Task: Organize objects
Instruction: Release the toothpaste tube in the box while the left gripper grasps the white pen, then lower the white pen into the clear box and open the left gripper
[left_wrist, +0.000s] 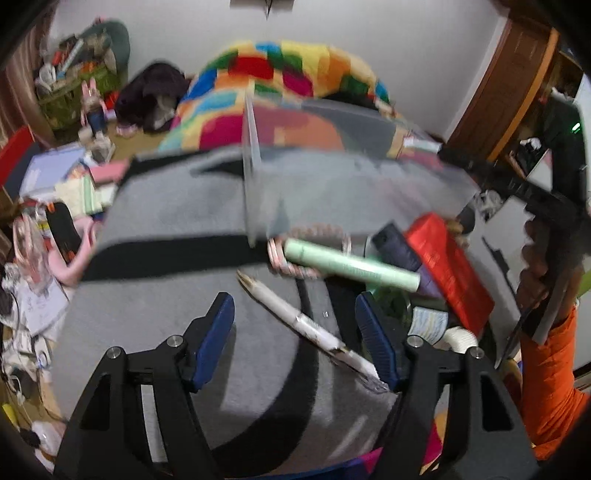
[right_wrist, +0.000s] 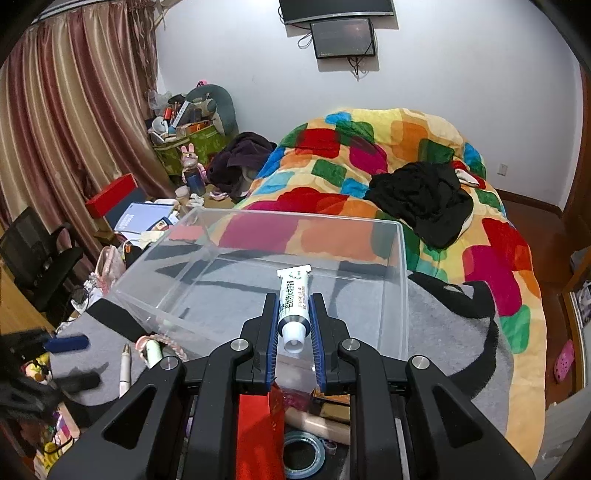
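Note:
My right gripper (right_wrist: 293, 301) is shut on a white ointment tube (right_wrist: 293, 299) and holds it above the clear plastic bin (right_wrist: 400, 280) on the grey blanket. My left gripper (left_wrist: 295, 314) is open and empty above a white pen (left_wrist: 295, 317) lying on the blanket. Beyond the pen lie a pale green tube (left_wrist: 351, 264), a pink braided bracelet (left_wrist: 284, 267), a dark blue cylinder (left_wrist: 399, 247) and a red box (left_wrist: 448, 271). The bin's corner (left_wrist: 251, 166) shows blurred ahead. The pen (right_wrist: 125, 369) and green tube (right_wrist: 153, 352) also show in the right wrist view.
A colourful patchwork quilt (right_wrist: 369, 147) covers the bed, with black clothing (right_wrist: 424, 199) on it. A tape roll (right_wrist: 304, 456), a red packet (right_wrist: 258, 424) and a wooden roller (right_wrist: 321, 424) lie under my right gripper. Clutter, books and a chair (right_wrist: 40, 254) stand at the left.

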